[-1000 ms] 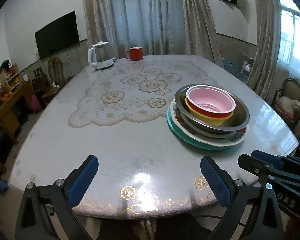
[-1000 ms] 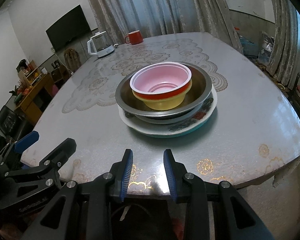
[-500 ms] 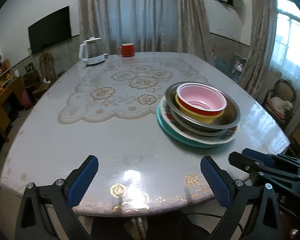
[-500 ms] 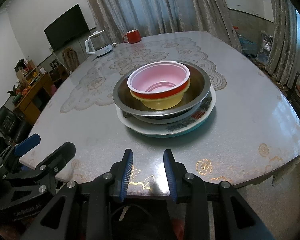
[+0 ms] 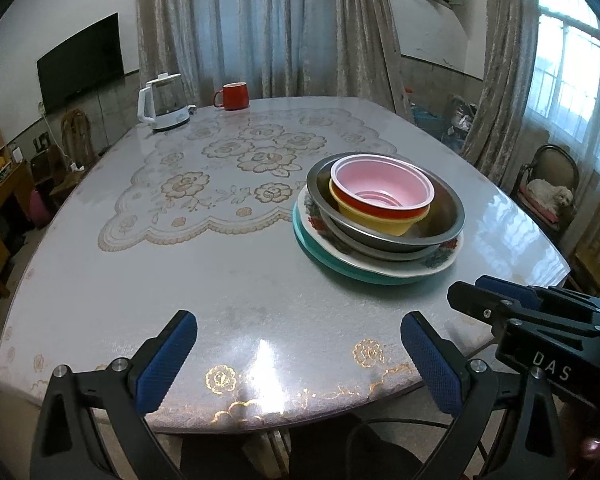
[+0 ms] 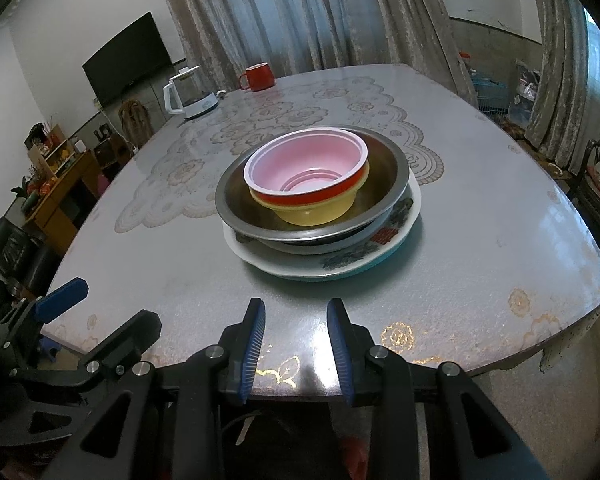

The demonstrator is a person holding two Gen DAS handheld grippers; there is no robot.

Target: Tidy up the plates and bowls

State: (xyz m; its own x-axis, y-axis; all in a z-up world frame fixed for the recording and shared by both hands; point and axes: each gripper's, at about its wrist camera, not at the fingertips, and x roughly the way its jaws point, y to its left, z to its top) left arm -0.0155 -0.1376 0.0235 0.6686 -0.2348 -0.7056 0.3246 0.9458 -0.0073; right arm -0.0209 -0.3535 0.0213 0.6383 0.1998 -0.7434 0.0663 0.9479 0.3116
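Curtains and a dark television back a glossy table (image 5: 180,280) with a floral lace pattern; the stack sits toward its right edge: pink bowl (image 6: 306,164) in a yellow bowl (image 6: 320,210), inside a steel bowl (image 6: 384,160), on a floral plate (image 6: 396,224) over a teal plate (image 5: 324,256); from the right gripper (image 6: 296,344), jaws narrowly apart and empty, the stack lies at twelve o'clock, near; from the left gripper (image 5: 298,356), spread wide and empty, at one o'clock, farther; the right looks nearer; kettle (image 5: 162,106) and red mug (image 5: 232,96) stand well apart at eleven.
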